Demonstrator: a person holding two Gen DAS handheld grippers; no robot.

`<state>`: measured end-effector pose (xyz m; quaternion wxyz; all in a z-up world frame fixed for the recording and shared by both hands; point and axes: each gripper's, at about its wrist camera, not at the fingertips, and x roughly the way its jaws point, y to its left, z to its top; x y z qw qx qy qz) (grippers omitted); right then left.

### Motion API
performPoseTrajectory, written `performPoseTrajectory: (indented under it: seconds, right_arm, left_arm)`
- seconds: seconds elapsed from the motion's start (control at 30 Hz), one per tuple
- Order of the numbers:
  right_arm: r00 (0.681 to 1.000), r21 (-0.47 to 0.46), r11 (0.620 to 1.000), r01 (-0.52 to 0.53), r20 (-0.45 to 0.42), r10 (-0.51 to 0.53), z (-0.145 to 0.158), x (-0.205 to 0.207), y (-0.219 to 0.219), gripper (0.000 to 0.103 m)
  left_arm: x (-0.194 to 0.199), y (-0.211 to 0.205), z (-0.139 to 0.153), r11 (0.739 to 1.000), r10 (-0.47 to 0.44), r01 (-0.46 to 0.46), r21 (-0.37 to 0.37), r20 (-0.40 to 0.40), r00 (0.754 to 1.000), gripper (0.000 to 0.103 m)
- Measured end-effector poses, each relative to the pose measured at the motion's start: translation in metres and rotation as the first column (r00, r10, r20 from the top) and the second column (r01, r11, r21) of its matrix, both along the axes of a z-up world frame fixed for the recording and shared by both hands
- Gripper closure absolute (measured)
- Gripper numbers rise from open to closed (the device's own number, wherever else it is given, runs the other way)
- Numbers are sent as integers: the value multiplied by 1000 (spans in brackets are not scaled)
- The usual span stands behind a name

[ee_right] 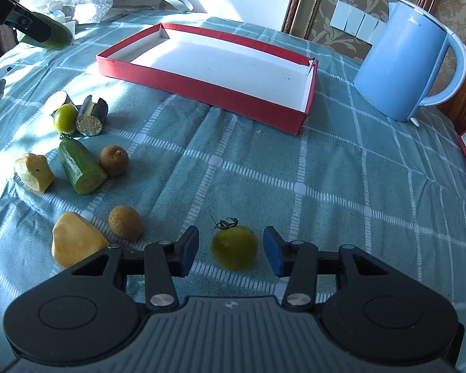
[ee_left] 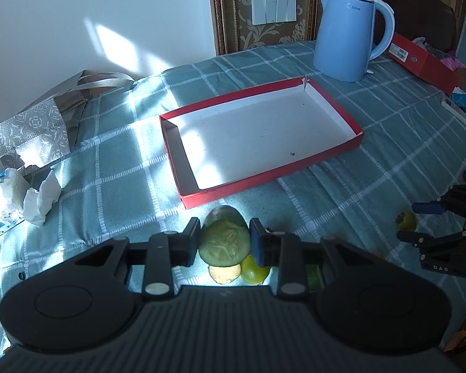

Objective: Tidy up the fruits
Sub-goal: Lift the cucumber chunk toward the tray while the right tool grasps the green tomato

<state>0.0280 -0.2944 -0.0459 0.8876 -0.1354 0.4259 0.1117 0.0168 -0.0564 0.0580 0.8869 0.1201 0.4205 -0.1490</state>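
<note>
The left wrist view showed the left gripper (ee_left: pixel 224 242) squeezed shut on a piece of cucumber (ee_left: pixel 225 242), its cut end facing the camera. The piece sat right between the two fingers, lifted above the checked cloth (ee_left: pixel 108 161). The red tray (ee_left: pixel 264 186) lay ahead of the fingers, empty. So the left hand seemed to be at the carry step, and its next move was probably to bring the piece over the tray's near wall and let go.

The right wrist view showed the right gripper (ee_right: pixel 231 251) with its fingers apart around a small green tomato (ee_right: pixel 234 247). The tomato lay on the cloth between the pads, and a gap showed on each side. No grip yet. The fingers needed to close gently, because a round tomato could roll or squash.

Only the right wrist view showed the rest of the pile off to the left of the fingers: yellow chunks (ee_right: pixel 74 241), brown round fruits (ee_right: pixel 125 221) and another cucumber bit (ee_right: pixel 81 166). Only the left wrist view showed the cucumber's cut end up close.
</note>
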Motion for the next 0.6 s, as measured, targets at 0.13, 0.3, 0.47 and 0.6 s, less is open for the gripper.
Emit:
performPoseTrajectory:
  seconds: [0.13,0.3,0.47,0.6]
  right_arm:
    - [1000,12,1000,18,-21,-17,-6,6,-5,58]
    - [999,40,999,22,-50,-20,-11,10,-8,69]
    - [999,46,999,22,-51,-20,-11,9,-9,70]
    - [999,52,998,22,-42,-20,-7,8,-11,71]
  left_arm:
    - [-1,-4,1,1000,-4,4,2,1,1000,73]
    - [-1,-8,1,1000,-10,10,3,3,1000,73]
    - [0,-12,1,1000,-22,22,8,7,1000,73]
    - [2,-17,5,999,-41,41,-1,22,999,73]
